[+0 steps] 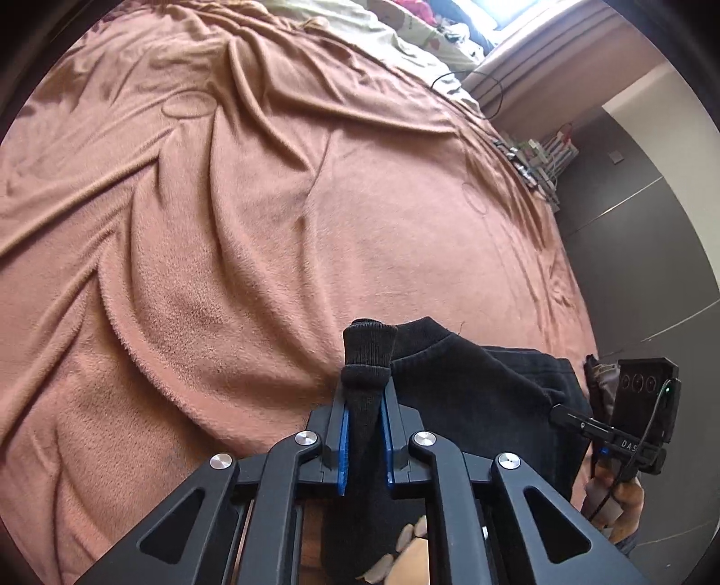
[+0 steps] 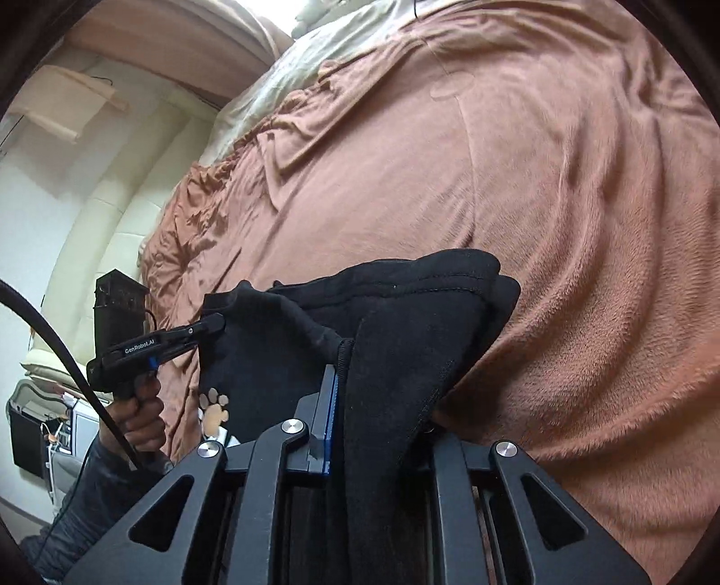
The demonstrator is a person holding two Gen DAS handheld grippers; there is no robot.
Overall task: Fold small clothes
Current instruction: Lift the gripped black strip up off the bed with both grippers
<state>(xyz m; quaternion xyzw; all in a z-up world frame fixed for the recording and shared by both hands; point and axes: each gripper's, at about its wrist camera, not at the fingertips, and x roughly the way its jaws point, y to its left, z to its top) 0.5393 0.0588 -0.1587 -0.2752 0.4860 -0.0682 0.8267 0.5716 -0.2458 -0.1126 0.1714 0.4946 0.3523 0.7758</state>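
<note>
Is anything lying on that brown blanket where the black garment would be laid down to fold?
Nothing visible does. Both tongs, left and right, hold the black garment above the brown blanket, which shows only wrinkles ahead.

Home bedroom. Wide bed under rumpled brown fleece blanket [image 1: 279, 216] filling most of both views; pale floral sheet [image 1: 405, 31] at upper right of left wrist view. Cream padded headboard [image 2: 103, 234] at left of right wrist view. Grey wardrobe doors [image 1: 630, 216] at right edge of left view.
</note>
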